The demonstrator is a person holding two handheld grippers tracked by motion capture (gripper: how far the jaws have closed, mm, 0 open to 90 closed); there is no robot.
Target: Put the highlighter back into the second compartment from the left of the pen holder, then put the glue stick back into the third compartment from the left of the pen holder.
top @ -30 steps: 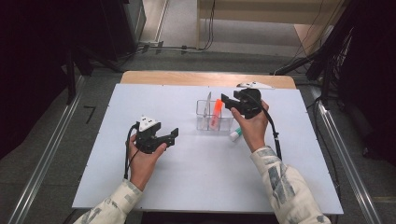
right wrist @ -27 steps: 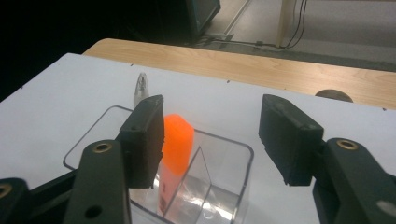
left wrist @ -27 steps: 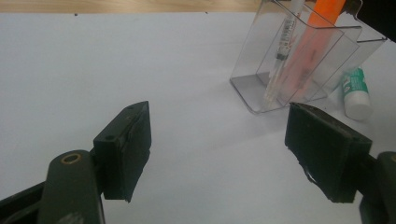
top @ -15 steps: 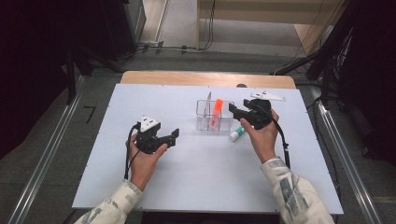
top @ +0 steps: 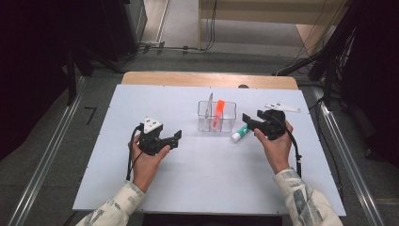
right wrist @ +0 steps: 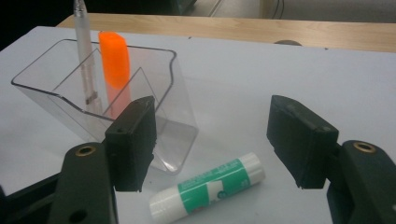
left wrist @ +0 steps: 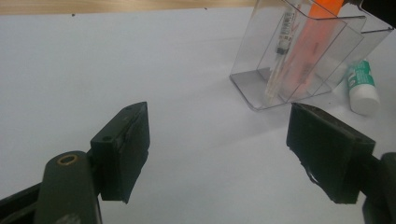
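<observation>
A clear plastic holder (top: pixel 216 117) stands at the middle of the white table, with an orange highlighter (top: pixel 219 110) and a clear pen (top: pixel 210 104) upright in it. A green-and-white glue stick (top: pixel 241 133) lies flat just right of it. My right gripper (top: pixel 248 120) hovers low over the glue stick, open; its jaws have just been opening and nothing is between them. In the right gripper view the glue stick (right wrist: pixel 208 186) lies below the spread jaws (right wrist: pixel 211 112), beside the holder (right wrist: pixel 173 121). My left gripper (top: pixel 176 137) rests open left of the holder (left wrist: pixel 299 56), also empty (left wrist: pixel 217 116).
The white table top (top: pixel 188 188) ends in a wooden strip (top: pixel 188 79) at the far side. Metal rails (top: pixel 47 160) run along both sides on the floor, and cables lie beyond the far edge.
My right hand has come away from above the holder, moving right and down to the glue stick, and its jaws stand wider. The left hand has stayed put.
</observation>
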